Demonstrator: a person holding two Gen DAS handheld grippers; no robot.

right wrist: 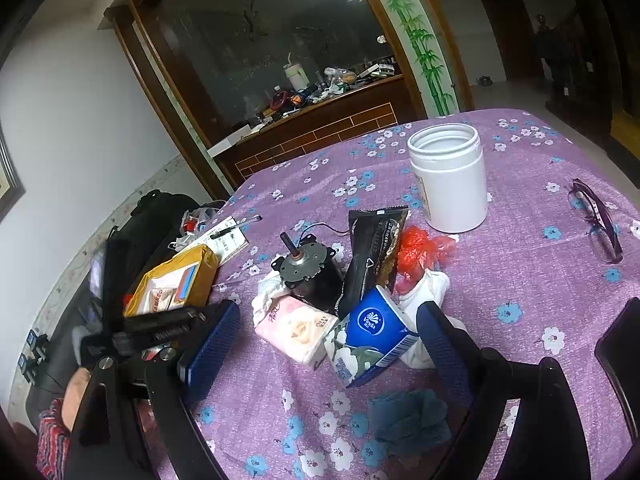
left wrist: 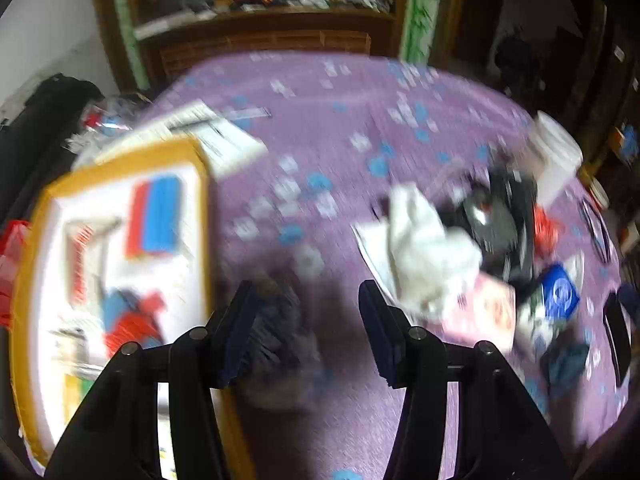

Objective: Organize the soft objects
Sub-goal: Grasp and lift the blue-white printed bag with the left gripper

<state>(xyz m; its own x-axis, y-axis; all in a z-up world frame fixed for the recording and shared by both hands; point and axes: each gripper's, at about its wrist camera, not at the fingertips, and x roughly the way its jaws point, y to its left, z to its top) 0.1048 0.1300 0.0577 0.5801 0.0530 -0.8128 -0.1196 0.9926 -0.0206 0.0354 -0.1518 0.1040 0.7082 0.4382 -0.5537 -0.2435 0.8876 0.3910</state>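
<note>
In the blurred left wrist view my left gripper (left wrist: 308, 320) is open; a dark bluish-grey soft thing (left wrist: 286, 332) lies against its left finger, over the purple tablecloth (left wrist: 320, 120). A white cloth (left wrist: 424, 248) lies to the right. In the right wrist view my right gripper (right wrist: 328, 340) is open around a pink tissue pack (right wrist: 296, 330) and a blue Vinda tissue pack (right wrist: 372, 332). A white cloth (right wrist: 424, 288) lies behind them and a teal cloth (right wrist: 412, 420) lies near the right finger.
An open yellow cardboard box (left wrist: 116, 240) (right wrist: 176, 276) sits at the table's left. A small motor (right wrist: 308, 272), a black snack bag (right wrist: 372, 252), a red plastic bag (right wrist: 424, 250), a white jar (right wrist: 452, 176), glasses (right wrist: 596, 220), and a notepad with pen (right wrist: 232, 236) lie around.
</note>
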